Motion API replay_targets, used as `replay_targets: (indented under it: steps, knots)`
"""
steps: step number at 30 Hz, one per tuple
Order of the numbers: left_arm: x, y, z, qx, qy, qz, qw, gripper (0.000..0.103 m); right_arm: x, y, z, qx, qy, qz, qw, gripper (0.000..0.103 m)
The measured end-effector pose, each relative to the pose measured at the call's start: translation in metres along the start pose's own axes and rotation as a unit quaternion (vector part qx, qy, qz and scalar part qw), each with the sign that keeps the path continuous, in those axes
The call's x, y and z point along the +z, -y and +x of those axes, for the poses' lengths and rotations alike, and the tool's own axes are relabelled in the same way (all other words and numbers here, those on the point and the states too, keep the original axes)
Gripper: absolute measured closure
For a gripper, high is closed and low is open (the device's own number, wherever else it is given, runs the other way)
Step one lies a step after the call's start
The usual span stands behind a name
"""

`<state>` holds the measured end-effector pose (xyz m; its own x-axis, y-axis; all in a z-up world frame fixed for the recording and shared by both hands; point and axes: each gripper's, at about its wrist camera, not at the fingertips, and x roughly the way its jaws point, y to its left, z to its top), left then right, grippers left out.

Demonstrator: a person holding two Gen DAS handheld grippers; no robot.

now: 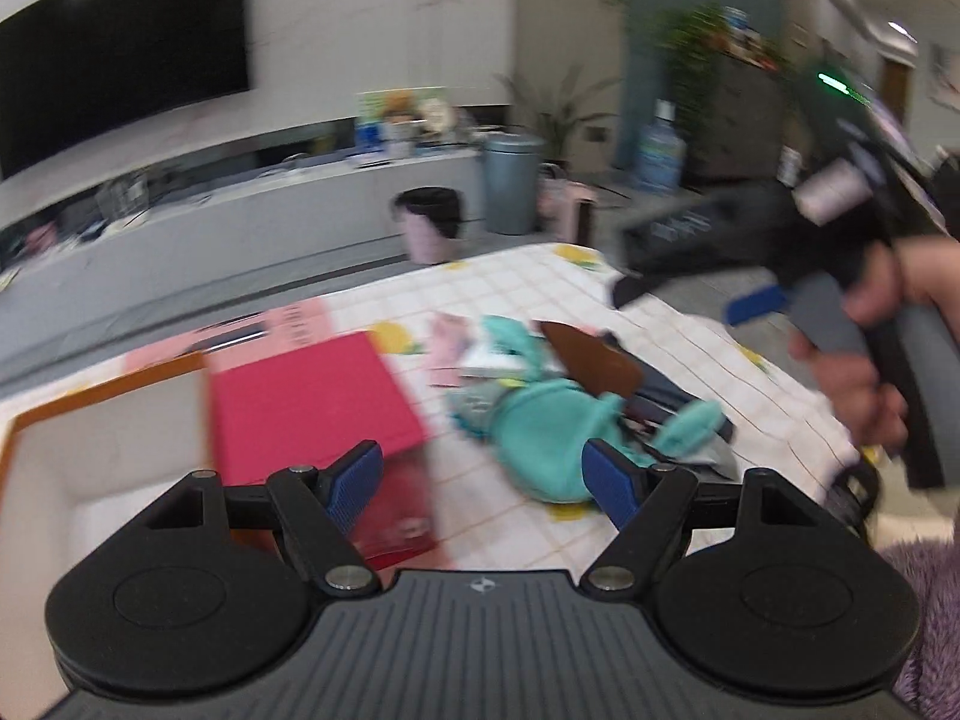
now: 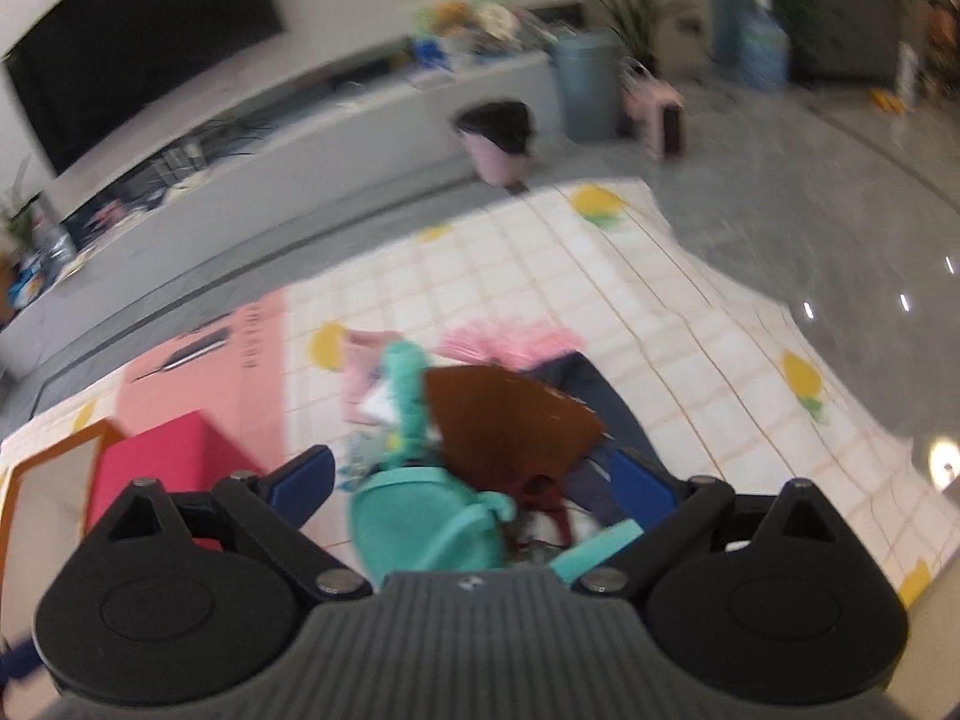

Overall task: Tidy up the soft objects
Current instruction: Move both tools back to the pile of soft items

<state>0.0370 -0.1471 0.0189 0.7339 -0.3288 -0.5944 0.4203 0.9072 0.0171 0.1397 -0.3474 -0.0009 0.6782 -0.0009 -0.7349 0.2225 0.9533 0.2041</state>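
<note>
A heap of soft things lies mid-table: a teal fabric item, a brown fan-shaped piece, a dark navy cloth and a pink fluffy piece. My left gripper is open just short of the teal item, holding nothing. My right gripper is open above the heap, with the teal item and brown piece showing between its fingers. In the left wrist view the right gripper hovers over the table's right side, held by a hand.
A red box and a white box with an orange rim stand at the left. A flat pink box lies behind them. The checked tablecloth ends at the right edge, with floor beyond.
</note>
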Motion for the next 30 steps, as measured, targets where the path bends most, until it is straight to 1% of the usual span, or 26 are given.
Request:
replay_targets:
  steps: [2, 5, 10, 12, 13, 16, 19, 22, 23, 25, 27, 30]
  knots:
    - [-0.007, 0.015, 0.011, -0.017, 0.015, 0.016, 0.9996, 0.014, 0.004, 0.014, 0.016, -0.002, -0.024, 0.03, 0.999, 0.009]
    - [-0.019, 0.033, 0.025, -0.029, 0.039, 0.04, 0.998, 0.014, 0.014, 0.025, 0.042, 0.02, -0.054, 0.059, 0.997, 0.009]
    - [-0.031, 0.049, 0.055, -0.052, 0.027, 0.07, 0.9958, 0.014, 0.023, 0.038, 0.083, 0.032, -0.094, 0.105, 0.99, 0.009]
    - [-0.033, 0.053, 0.066, -0.056, 0.021, 0.076, 0.9953, 0.014, 0.025, 0.041, 0.098, 0.039, -0.111, 0.114, 0.986, 0.011]
    - [-0.034, 0.055, 0.072, -0.057, 0.02, 0.078, 0.9952, 0.014, 0.028, 0.043, 0.105, 0.035, -0.118, 0.114, 0.986, 0.011]
    - [-0.035, 0.06, 0.089, -0.054, 0.024, 0.08, 0.995, 0.014, 0.033, 0.046, 0.121, 0.017, -0.124, 0.111, 0.986, 0.011]
    - [-0.033, 0.063, 0.106, -0.051, 0.021, 0.075, 0.9957, 0.014, 0.035, 0.052, 0.138, 0.015, -0.135, 0.13, 0.982, 0.014]
    - [-0.03, 0.063, 0.115, -0.045, 0.021, 0.066, 0.9966, 0.016, 0.032, 0.057, 0.152, 0.028, -0.155, 0.147, 0.976, 0.02]
    - [-0.03, 0.063, 0.117, -0.046, 0.02, 0.069, 0.9964, 0.016, 0.032, 0.058, 0.156, 0.037, -0.159, 0.154, 0.975, 0.024]
    - [-0.03, 0.061, 0.117, -0.053, 0.021, 0.081, 0.995, 0.016, 0.033, 0.059, 0.161, 0.047, -0.166, 0.161, 0.972, 0.024]
    - [-0.033, 0.056, 0.114, -0.059, 0.026, 0.097, 0.9932, 0.016, 0.036, 0.058, 0.162, 0.052, -0.164, 0.155, 0.973, 0.024]
    - [-0.039, 0.05, 0.11, -0.051, 0.033, 0.114, 0.9916, 0.016, 0.041, 0.056, 0.16, 0.032, -0.154, 0.128, 0.979, 0.024]
